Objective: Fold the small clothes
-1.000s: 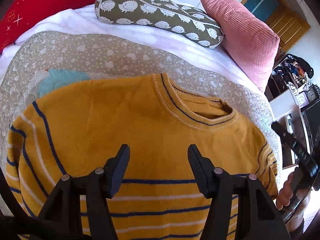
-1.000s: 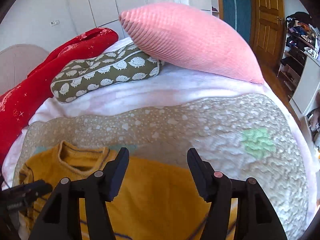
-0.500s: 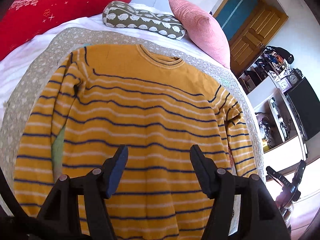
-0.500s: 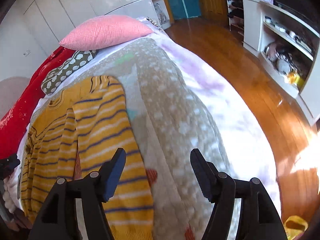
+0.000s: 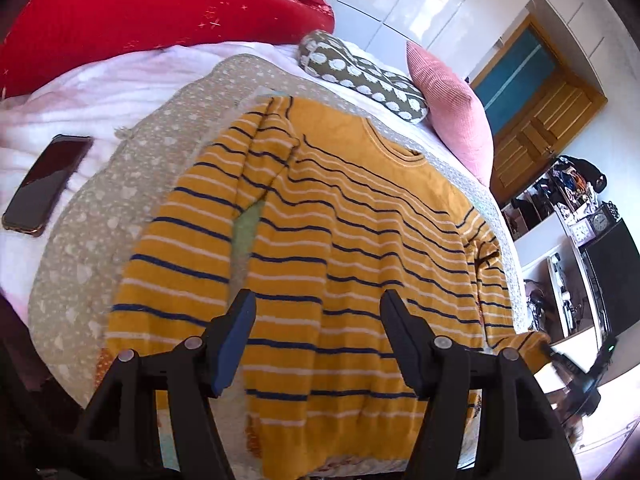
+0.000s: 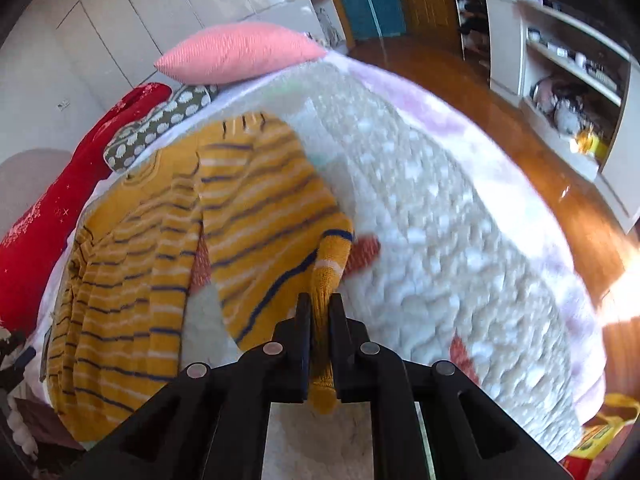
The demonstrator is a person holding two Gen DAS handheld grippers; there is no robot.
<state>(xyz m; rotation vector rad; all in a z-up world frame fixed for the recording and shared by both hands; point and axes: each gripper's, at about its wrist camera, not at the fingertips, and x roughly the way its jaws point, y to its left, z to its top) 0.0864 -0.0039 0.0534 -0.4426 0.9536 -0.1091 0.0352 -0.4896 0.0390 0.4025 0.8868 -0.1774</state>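
Mustard striped sweater [image 6: 256, 208] cuff pinched in right tool [image 6: 319, 308].

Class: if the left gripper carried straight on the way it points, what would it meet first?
Most likely the striped yellow sweater lying flat on the bed; the open left gripper points down at its lower body, though depth is uncertain.

Mustard sweater [image 5: 360, 240] w/ navy+white stripes; pink pillow [image 5: 452, 108]
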